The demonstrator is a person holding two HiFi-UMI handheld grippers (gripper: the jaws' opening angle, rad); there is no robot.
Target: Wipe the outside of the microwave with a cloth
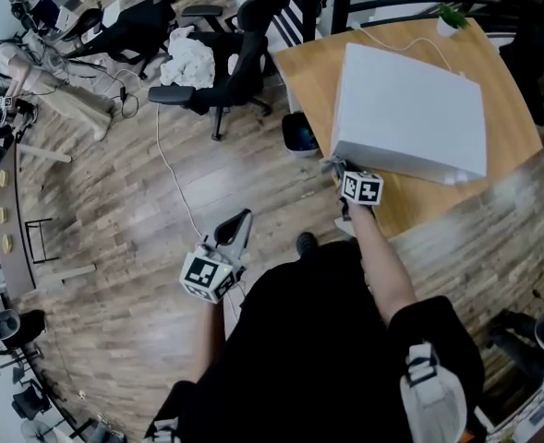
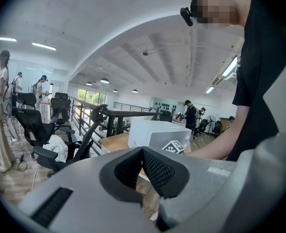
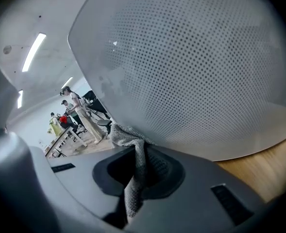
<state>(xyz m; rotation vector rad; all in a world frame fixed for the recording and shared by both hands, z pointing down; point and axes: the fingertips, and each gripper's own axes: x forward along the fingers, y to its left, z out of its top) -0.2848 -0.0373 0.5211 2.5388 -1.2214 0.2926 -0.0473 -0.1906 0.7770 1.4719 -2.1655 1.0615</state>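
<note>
The left gripper [image 1: 237, 221] hangs over the wooden floor [image 1: 114, 201], well apart from the desk [image 1: 307, 74], its jaws pressed together with nothing between them. The right gripper [image 1: 339, 170] is at the microwave's near left corner, its jaws pinching a grey cloth [image 3: 133, 152]. The cloth's bunched end touches the white microwave's [image 1: 410, 109] dotted side. The microwave stands on the desk.
</note>
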